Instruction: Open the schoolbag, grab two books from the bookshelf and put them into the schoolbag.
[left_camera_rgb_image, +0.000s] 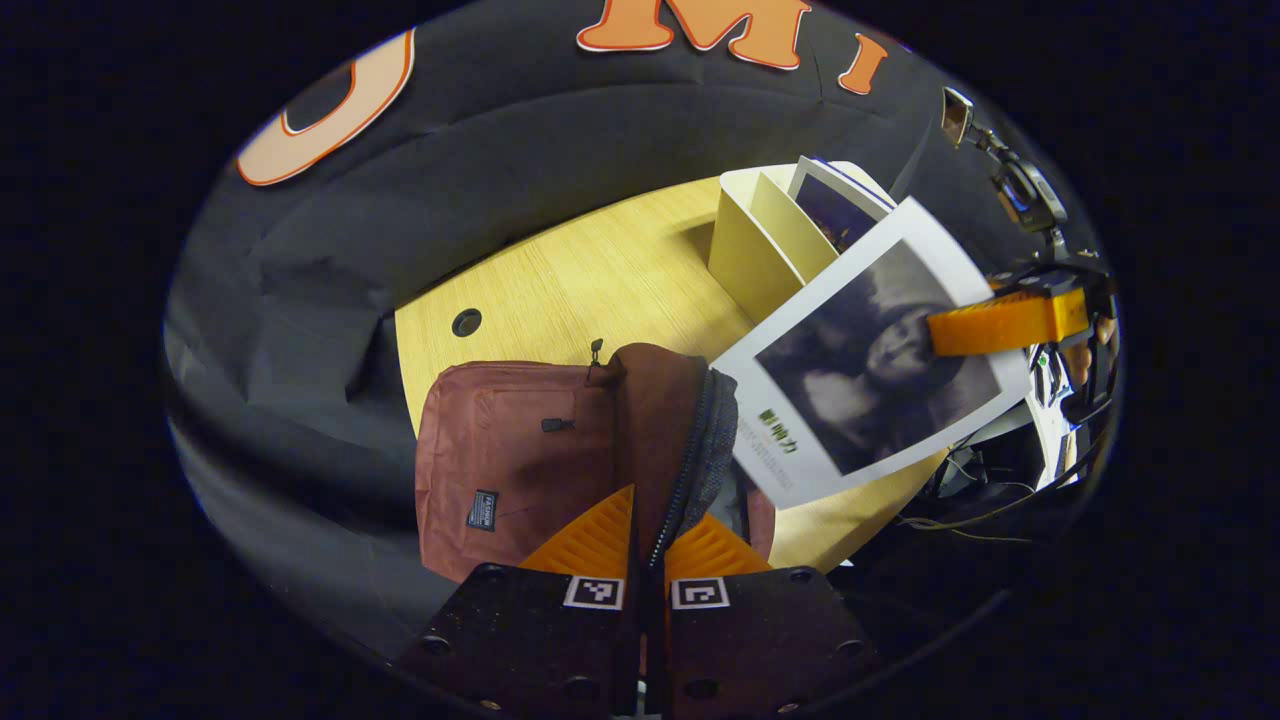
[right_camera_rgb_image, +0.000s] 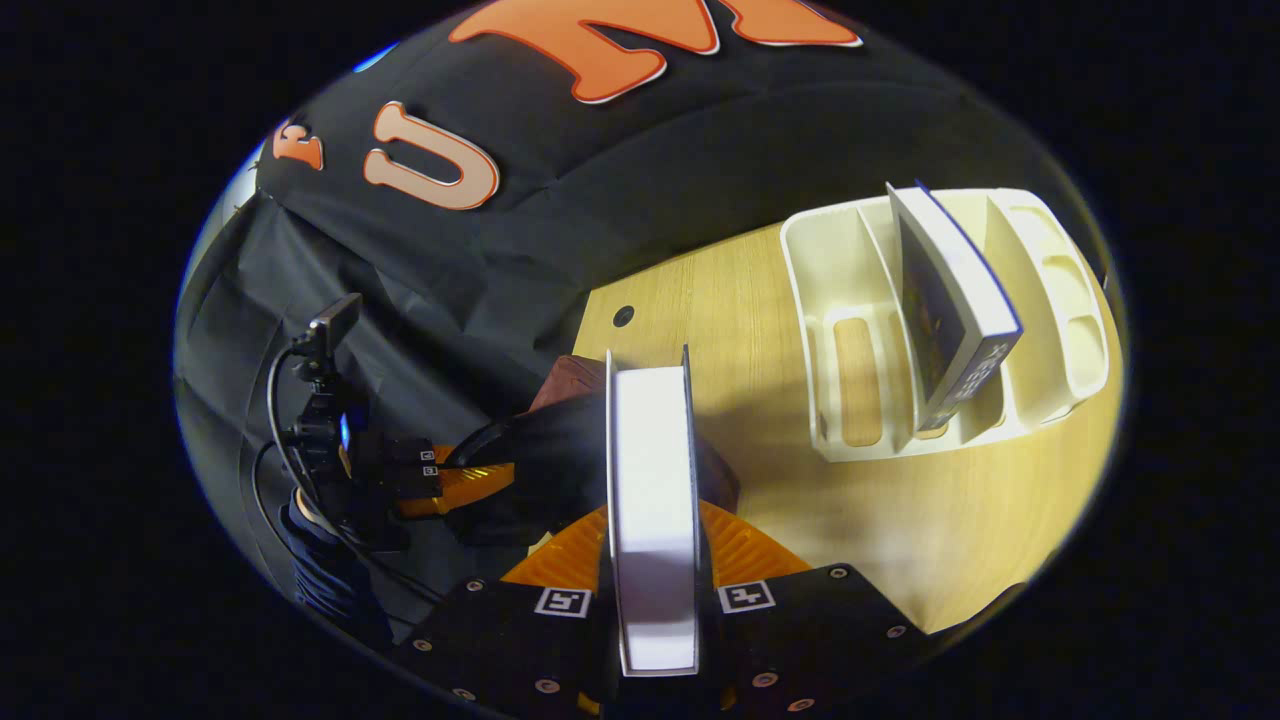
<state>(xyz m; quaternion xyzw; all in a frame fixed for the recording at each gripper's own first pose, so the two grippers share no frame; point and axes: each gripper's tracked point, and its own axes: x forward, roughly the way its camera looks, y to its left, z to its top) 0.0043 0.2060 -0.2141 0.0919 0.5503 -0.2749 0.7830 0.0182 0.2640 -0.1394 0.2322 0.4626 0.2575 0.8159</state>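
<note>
Right gripper (right_camera_rgb_image: 655, 590) is clamped on book 1 (right_camera_rgb_image: 652, 500) over the schoolbag (left_camera_rgb_image: 520, 450), left gripper (left_camera_rgb_image: 648, 555) pinches the bag's zipper edge open, book 2 (right_camera_rgb_image: 955, 310) sits in the far-right bookshelf (right_camera_rgb_image: 1040, 290), so a snagged corner could fold the opening shut.

A light wooden table (left_camera_rgb_image: 600, 280) is sitting against black cloth (left_camera_rgb_image: 330, 260) that is hanging behind it. A small round hole (left_camera_rgb_image: 466, 322) is showing in the tabletop near its back edge. Thin cables (left_camera_rgb_image: 960, 515) are trailing off the table's edge.
</note>
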